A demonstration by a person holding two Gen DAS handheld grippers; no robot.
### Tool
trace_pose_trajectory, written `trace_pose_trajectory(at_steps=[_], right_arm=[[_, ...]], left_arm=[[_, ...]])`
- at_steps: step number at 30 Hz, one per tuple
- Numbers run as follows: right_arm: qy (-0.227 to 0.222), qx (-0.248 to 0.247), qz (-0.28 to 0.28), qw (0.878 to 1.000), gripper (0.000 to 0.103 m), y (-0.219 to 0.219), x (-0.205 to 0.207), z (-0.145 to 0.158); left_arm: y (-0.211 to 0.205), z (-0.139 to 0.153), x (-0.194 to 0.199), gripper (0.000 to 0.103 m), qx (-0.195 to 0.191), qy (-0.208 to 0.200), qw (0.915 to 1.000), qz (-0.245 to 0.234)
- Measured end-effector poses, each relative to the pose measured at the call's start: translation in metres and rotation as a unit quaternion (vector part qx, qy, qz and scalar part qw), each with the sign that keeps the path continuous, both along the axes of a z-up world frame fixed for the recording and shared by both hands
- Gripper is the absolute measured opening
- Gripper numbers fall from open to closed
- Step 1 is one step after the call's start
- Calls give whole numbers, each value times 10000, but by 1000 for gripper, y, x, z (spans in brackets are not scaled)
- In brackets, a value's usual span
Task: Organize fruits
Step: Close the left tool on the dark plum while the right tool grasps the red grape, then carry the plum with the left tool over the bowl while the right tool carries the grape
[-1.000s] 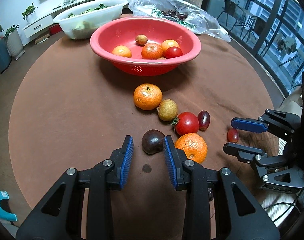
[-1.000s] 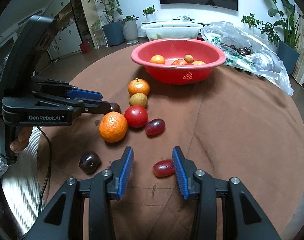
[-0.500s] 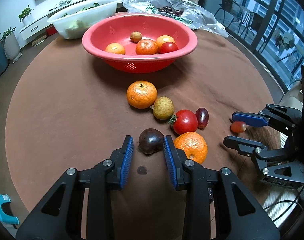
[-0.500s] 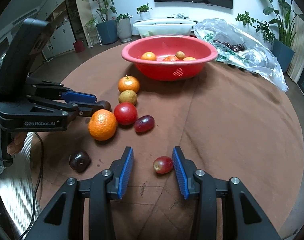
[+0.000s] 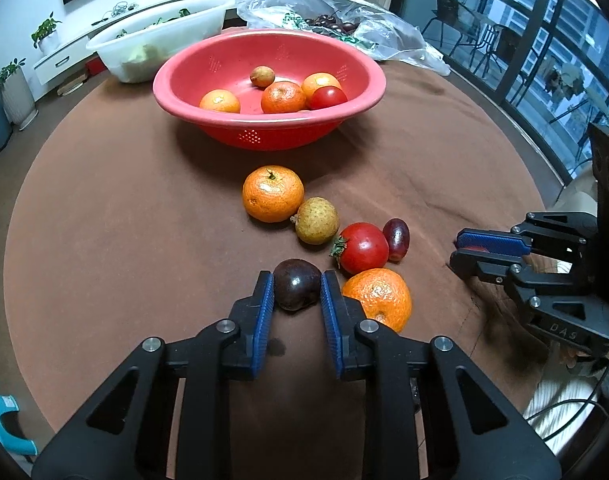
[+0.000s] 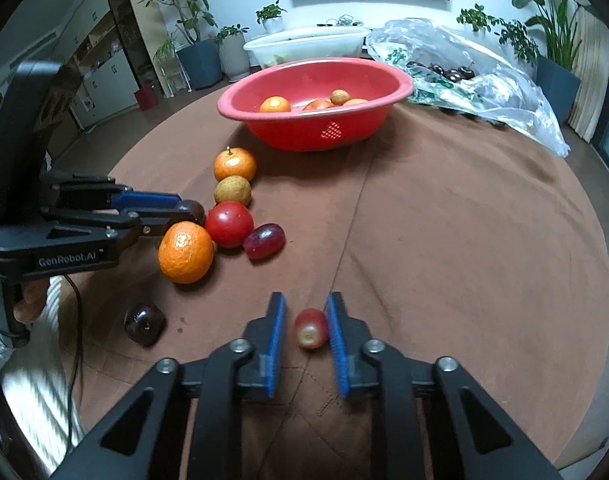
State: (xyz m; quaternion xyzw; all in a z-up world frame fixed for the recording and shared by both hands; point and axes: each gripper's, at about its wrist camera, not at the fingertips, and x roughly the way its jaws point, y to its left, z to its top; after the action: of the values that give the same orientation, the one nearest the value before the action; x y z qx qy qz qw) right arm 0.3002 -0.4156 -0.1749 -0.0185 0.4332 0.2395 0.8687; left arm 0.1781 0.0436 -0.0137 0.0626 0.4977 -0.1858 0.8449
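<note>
Both pairs of fingers closed on fruit — left gripper [image 5: 297, 288] on the dark plum [image 5: 296, 285], right gripper [image 6: 306, 326] on the small red grape [image 6: 311, 328] — with the red basin [image 5: 264, 130] ahead at upper centre of each frame.

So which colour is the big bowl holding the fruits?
Red; the bowl shows best in the left wrist view.

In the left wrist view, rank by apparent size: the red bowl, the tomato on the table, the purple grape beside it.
1. red bowl, largest even though farthest.
2. tomato.
3. purple grape, smallest; it touches the tomato, so equally near the camera.
</note>
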Motion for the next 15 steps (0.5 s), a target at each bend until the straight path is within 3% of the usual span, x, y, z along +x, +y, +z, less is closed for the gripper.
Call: trace_pose_trajectory(at_steps=[7,15], right_arm=[[61,321,56,9994,18,-3,1,6],[-189,679,81,9975,18,-12,18,38]], left_arm=[[0,5,-3,22,-50,-47,10000,-28],[12,33,17,22,-521,-140,9985,71]])
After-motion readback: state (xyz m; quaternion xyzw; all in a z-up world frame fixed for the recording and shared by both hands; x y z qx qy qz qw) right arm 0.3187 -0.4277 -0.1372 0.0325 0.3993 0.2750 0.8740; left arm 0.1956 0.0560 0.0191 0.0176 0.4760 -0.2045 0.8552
